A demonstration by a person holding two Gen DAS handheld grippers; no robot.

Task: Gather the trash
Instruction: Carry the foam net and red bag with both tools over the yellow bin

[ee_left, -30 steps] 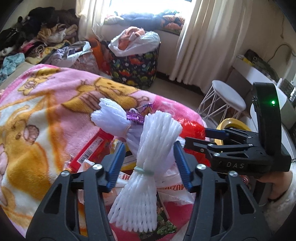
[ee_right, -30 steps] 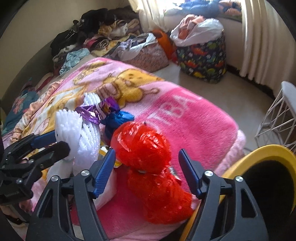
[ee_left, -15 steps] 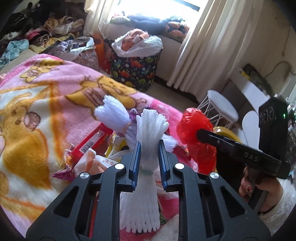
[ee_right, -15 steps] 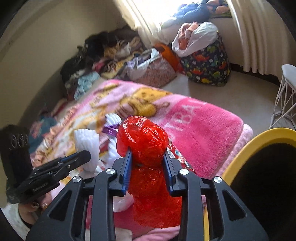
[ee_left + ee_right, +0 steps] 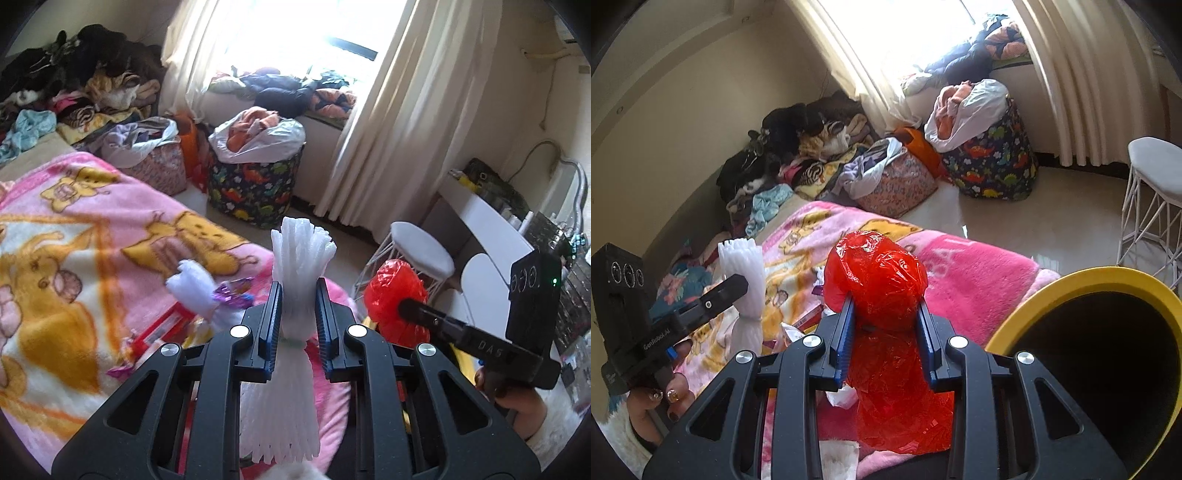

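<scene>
Your left gripper [image 5: 298, 325] has its jaws clamped on the white foam fruit net [image 5: 295, 373], pinching it at the waist where a thin green band ties it; the net stands upright, fanned top above the jaws, tail hanging below. It's held above the pink cartoon blanket [image 5: 74, 258] on the bed.

Your right gripper [image 5: 885, 336] has its jaws squeezed on the red plastic bag [image 5: 879, 280], a crumpled bundle bulging above and below the jaws. It sits just left of the yellow-rimmed bin [image 5: 1082, 280], not over the opening.

On the blanket: a second foam net [image 5: 192, 284], a purple wrapper [image 5: 231, 295], a red packet [image 5: 162, 328], and probably more wrappers; that patch is blurred behind the jaws.

Dinosaur-print hamper [image 5: 255, 184] and white stool [image 5: 421, 254] stand on the floor beyond the bed.
</scene>
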